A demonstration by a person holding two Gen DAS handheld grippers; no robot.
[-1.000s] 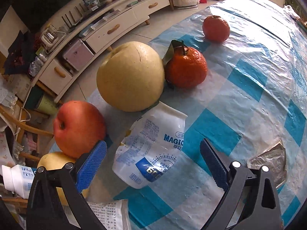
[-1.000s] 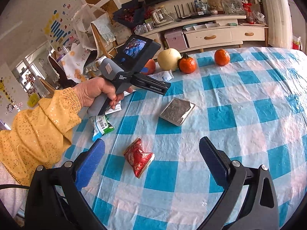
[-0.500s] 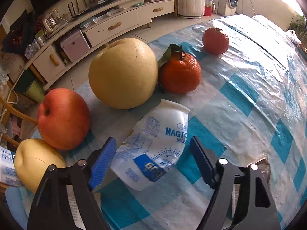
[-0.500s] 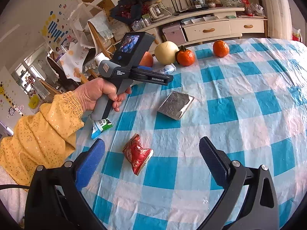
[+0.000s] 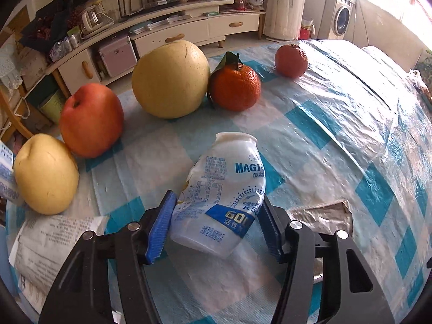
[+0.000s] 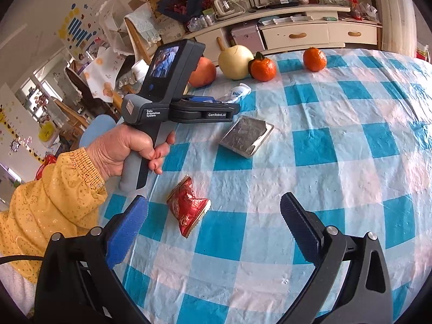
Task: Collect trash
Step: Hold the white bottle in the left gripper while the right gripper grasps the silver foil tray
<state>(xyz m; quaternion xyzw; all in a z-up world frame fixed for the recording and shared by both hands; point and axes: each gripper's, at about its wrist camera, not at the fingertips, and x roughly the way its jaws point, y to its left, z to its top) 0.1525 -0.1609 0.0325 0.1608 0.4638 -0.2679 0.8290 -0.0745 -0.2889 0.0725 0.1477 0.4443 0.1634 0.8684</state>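
1. Landmark: the crushed white bottle (image 5: 224,199) with blue lettering lies on its side on the blue-and-white checked tablecloth (image 5: 337,135), mouth pointing away from the left wrist camera.
2. The left gripper (image 5: 216,226) straddles the bottle's base end. Its jaws have just been closing and now stand narrow, both blue pads against the bottle's sides; the right pad plainly touches, the left pad sits at the label's edge.
3. Beyond the bottle's mouth stand a large pale yellow fruit (image 5: 170,79) and a leafed orange (image 5: 235,87), just beside each other. A second orange (image 5: 291,60) sits farther right, apart from them.
4. Left of the bottle: a red apple (image 5: 90,120) and a small yellow pear (image 5: 44,174), touching or nearly so.
5. Printed paper (image 5: 51,245) lies flat near the camera, left of the bottle.
6. A flat silver foil packet (image 5: 321,213) lies right of the bottle, just beside the right finger.
7. In the right wrist view, a hand (image 6: 121,148) in a yellow sleeve (image 6: 51,202) holds the left gripper's handle; the bottle shows at its tips.
8. The right gripper (image 6: 213,229) hangs above the cloth with jaws wide and nothing between the pads.
9. A crumpled red wrapper (image 6: 187,208) lies on the cloth well nearer the right wrist camera than the bottle, with the foil packet between them.
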